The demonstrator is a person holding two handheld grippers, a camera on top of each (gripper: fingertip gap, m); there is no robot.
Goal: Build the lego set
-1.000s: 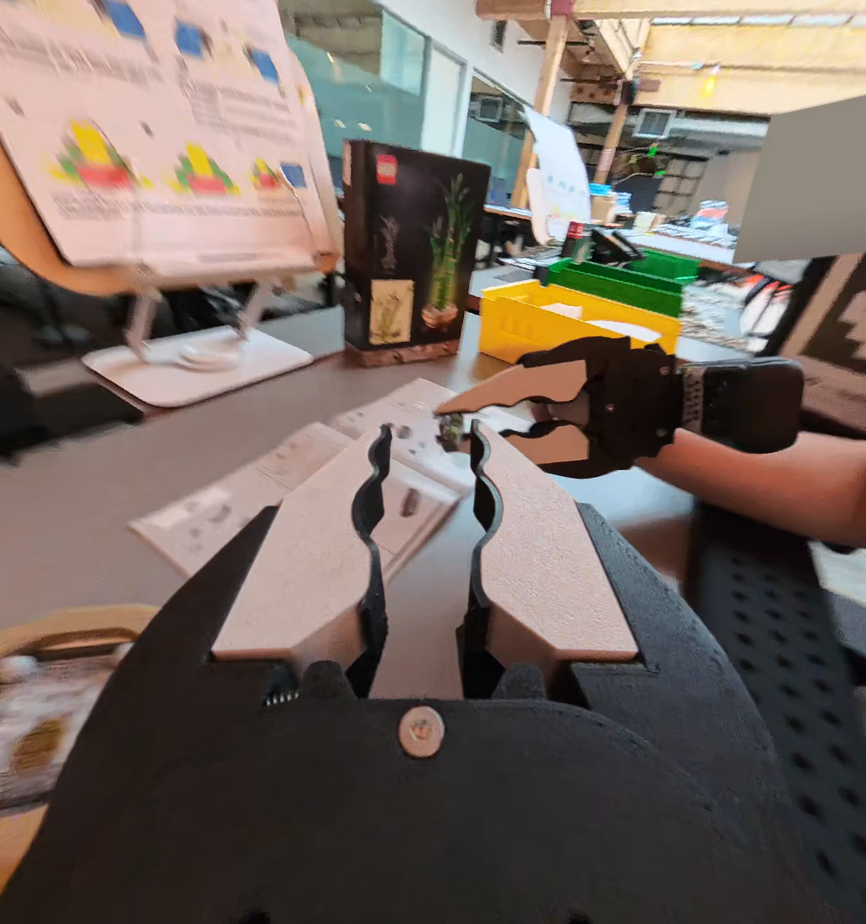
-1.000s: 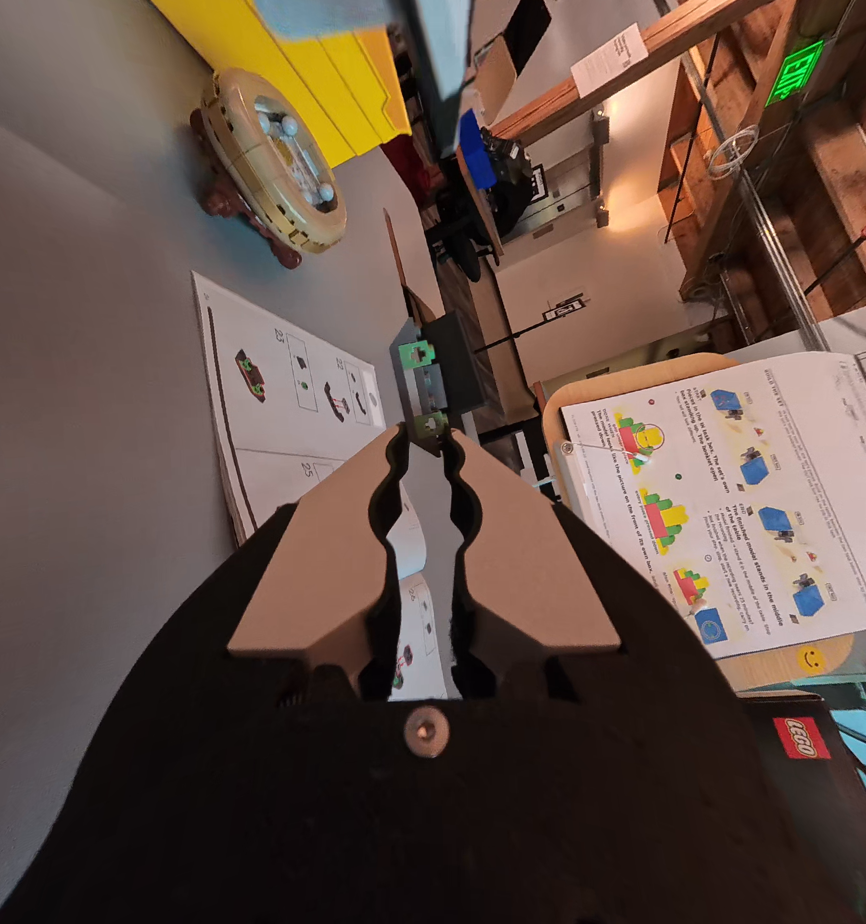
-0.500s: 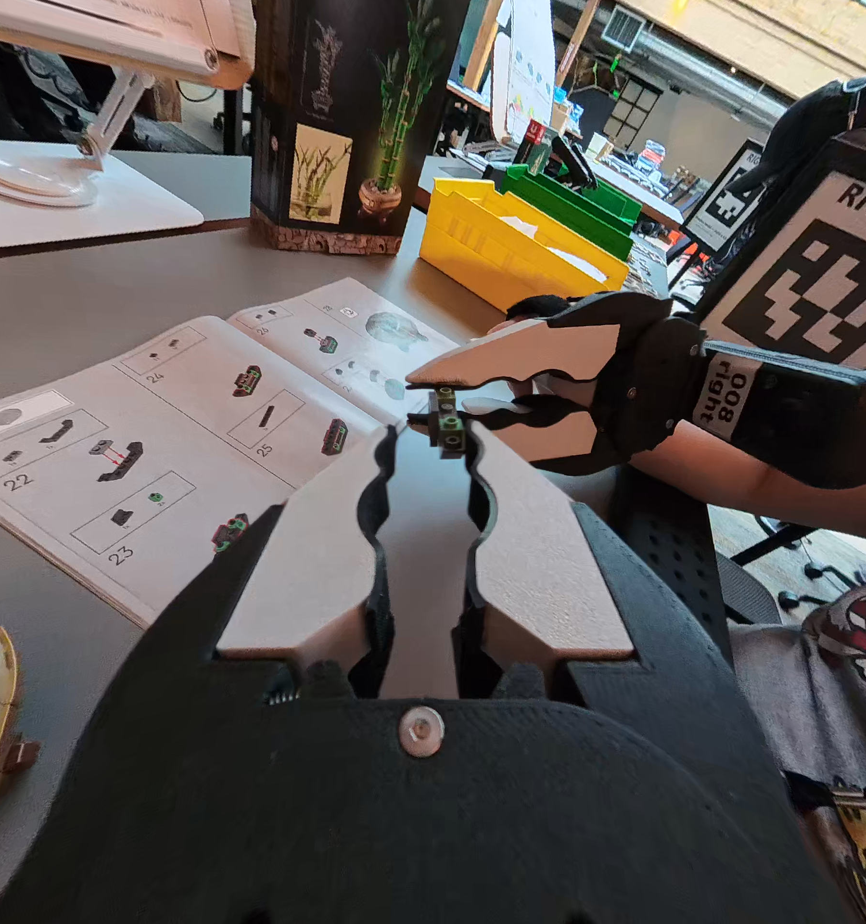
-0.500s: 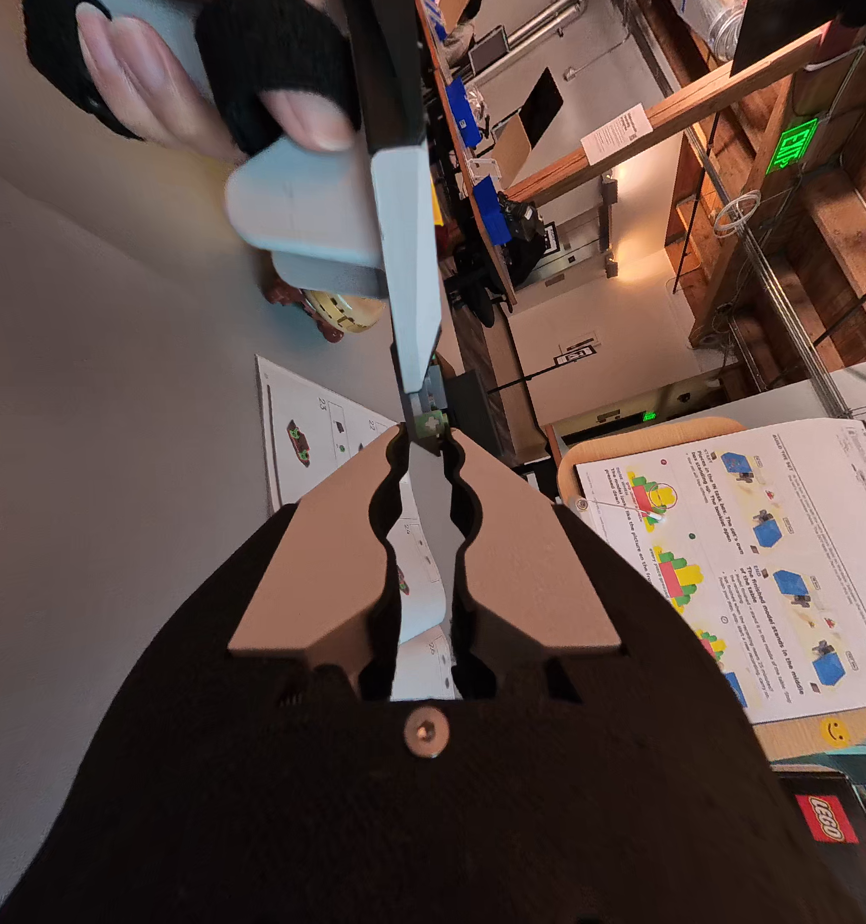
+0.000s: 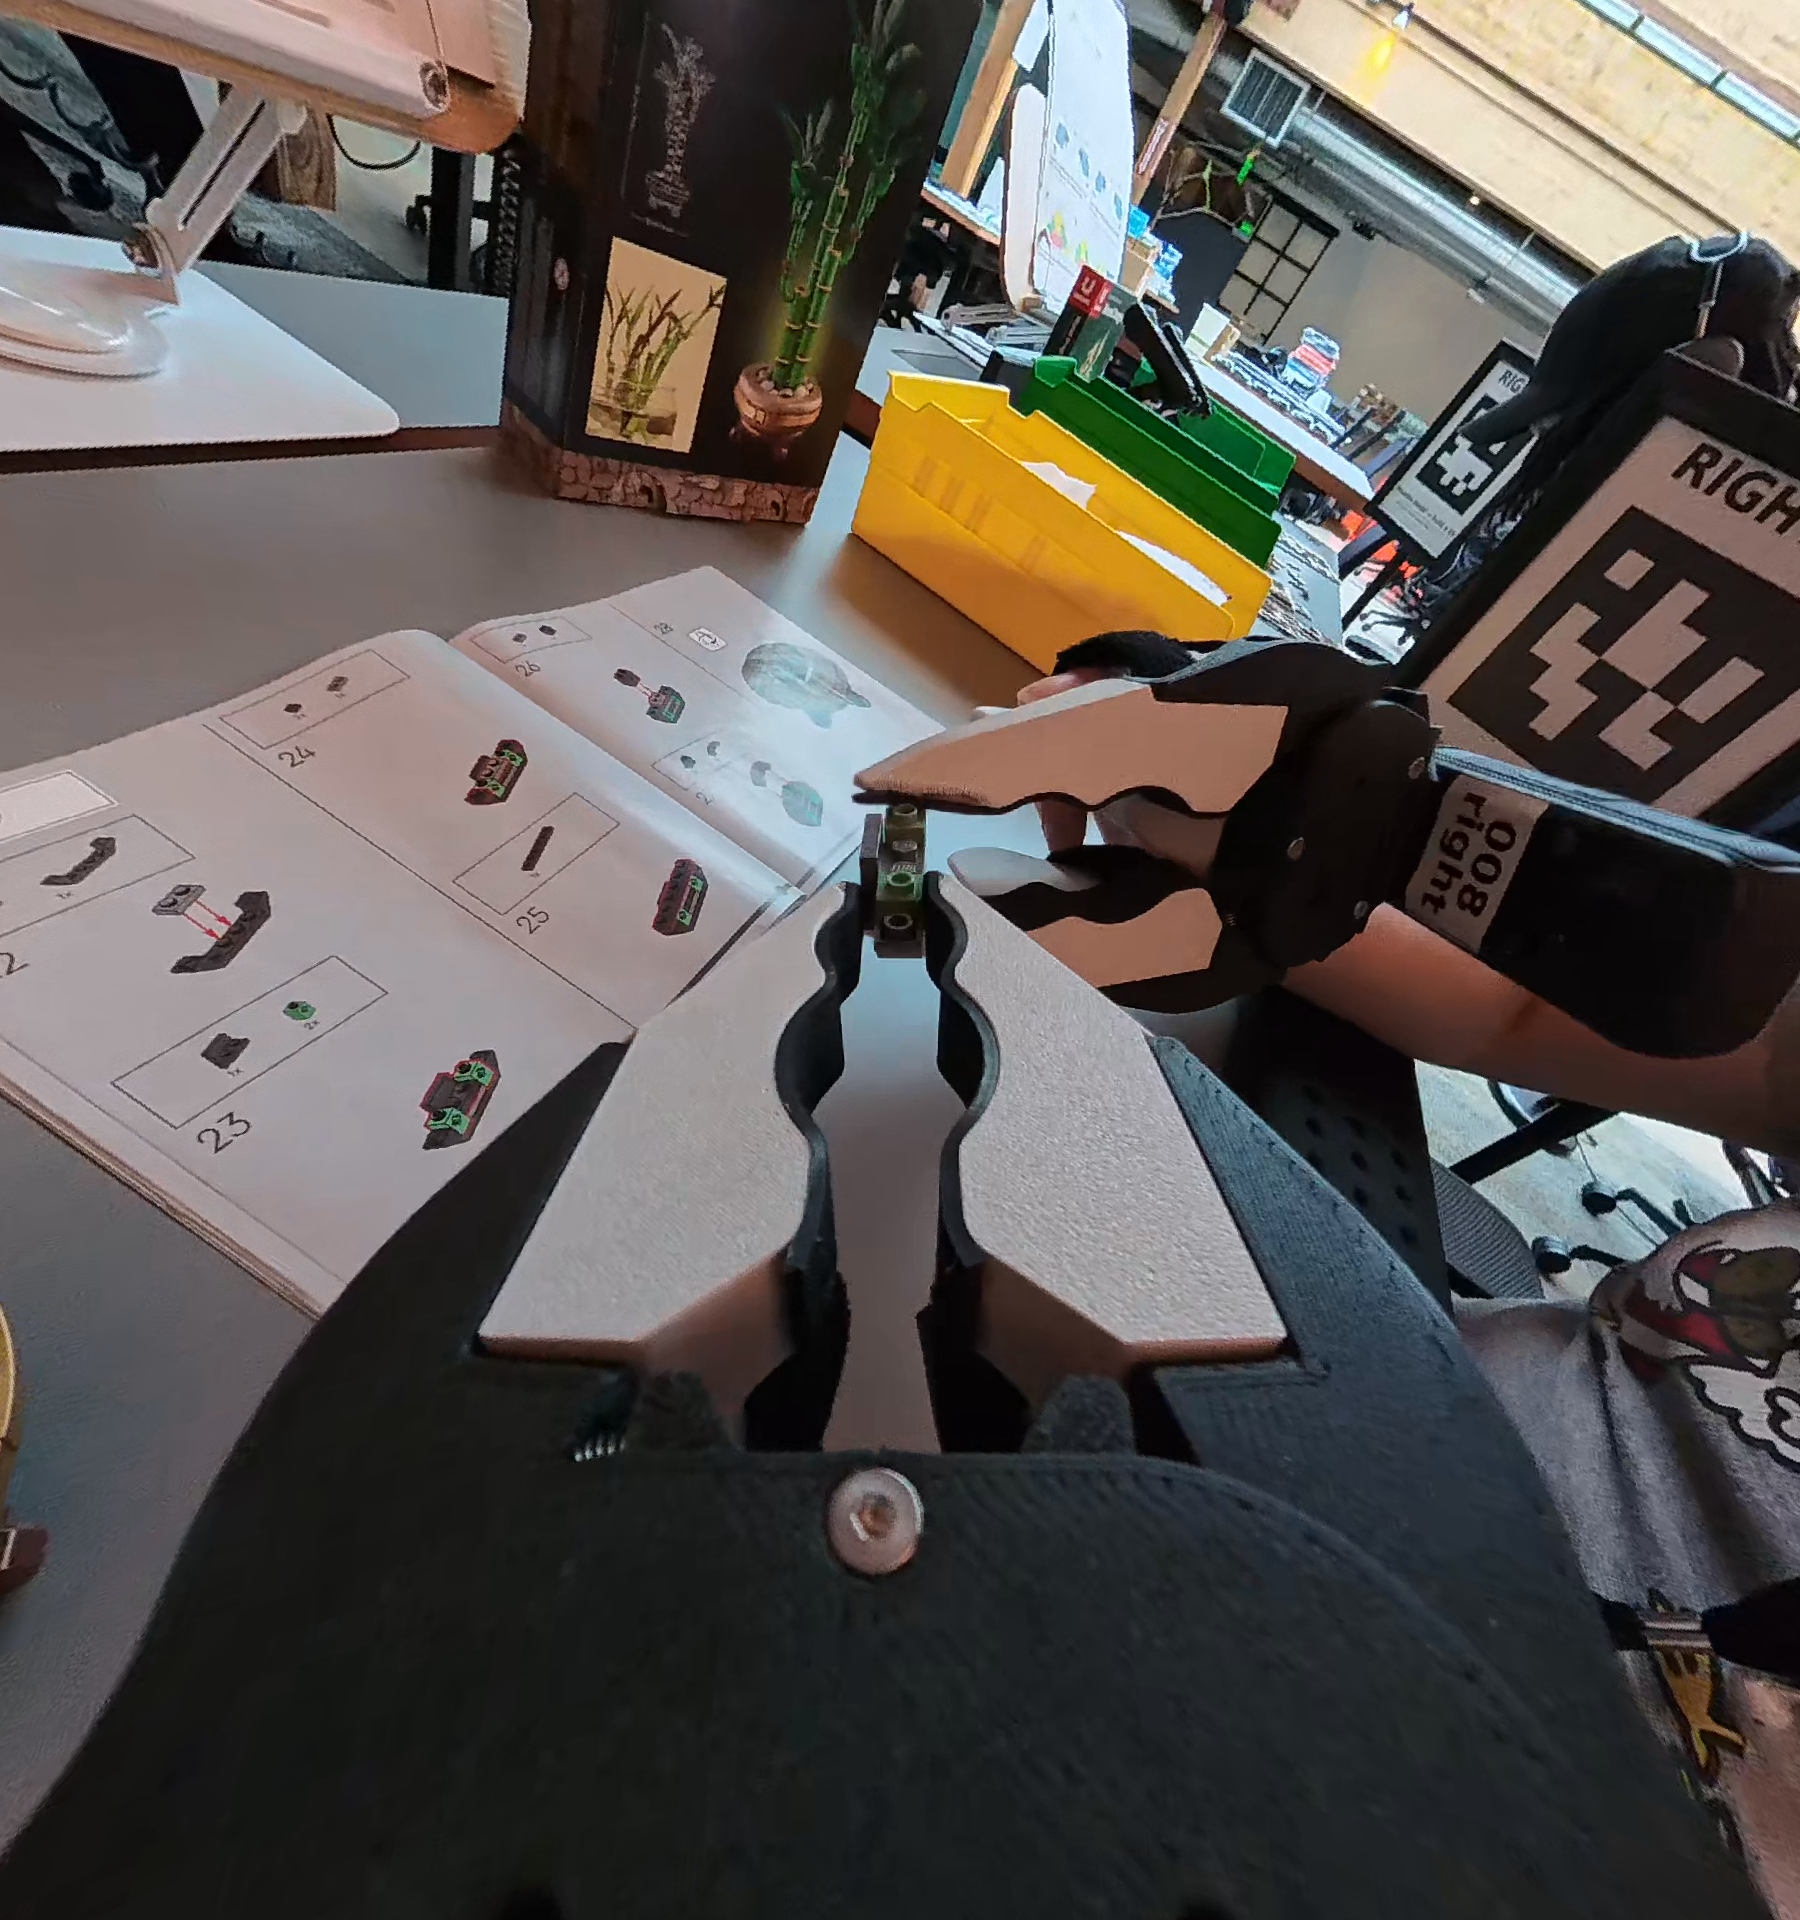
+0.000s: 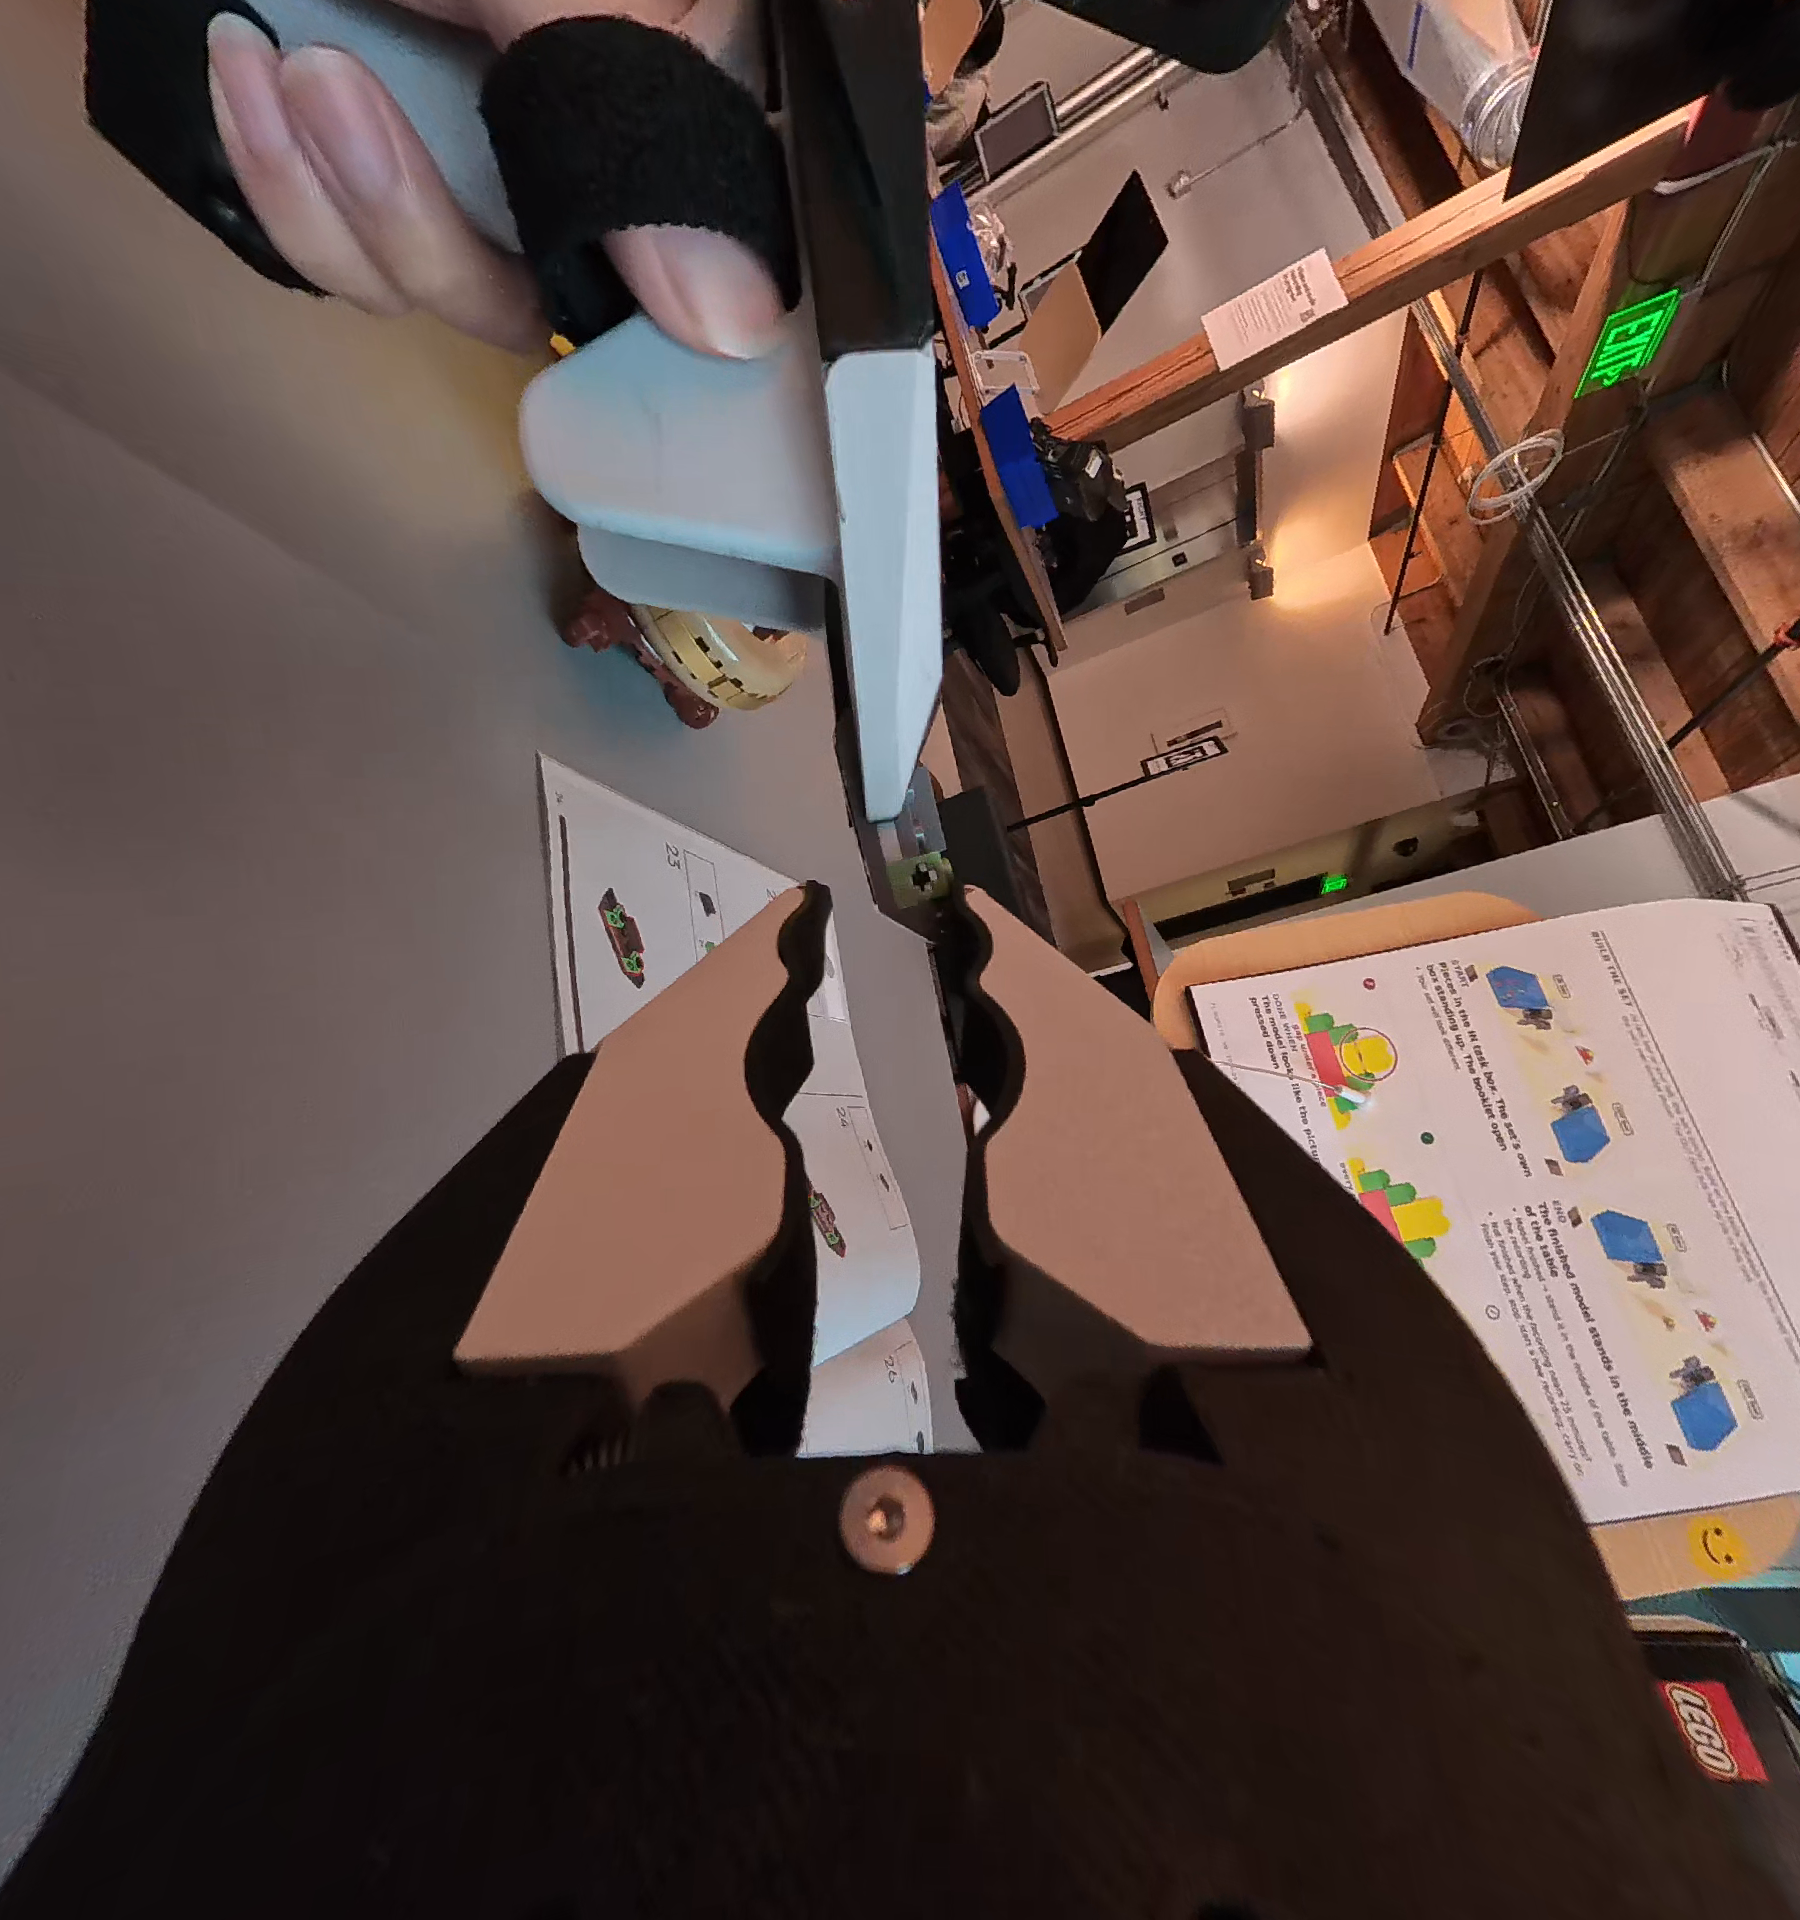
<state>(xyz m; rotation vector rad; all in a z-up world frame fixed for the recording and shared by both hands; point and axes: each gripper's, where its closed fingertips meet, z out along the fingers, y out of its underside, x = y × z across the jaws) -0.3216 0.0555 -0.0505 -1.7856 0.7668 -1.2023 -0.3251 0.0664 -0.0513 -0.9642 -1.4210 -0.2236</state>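
Lego piece (image 5: 898, 883) pinched in left gripper (image 5: 894, 902) at twelve o'clock; right gripper (image 5: 911, 826) fingers apart, framing it for pressing.

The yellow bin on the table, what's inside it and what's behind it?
Inside the yellow bin only a white sheet edge shows; its walls hide the rest. A green bin stands directly behind it.

Right gripper (image 6: 891, 899) jaws now parted after clamping the small dark-and-green lego assembly (image 5: 898, 883) half a second earlier, left gripper (image 5: 894, 914) now pinching that assembly at its tips, a second ago spread wide, instruction booklet (image 5: 356, 852) nearer in left wrist view
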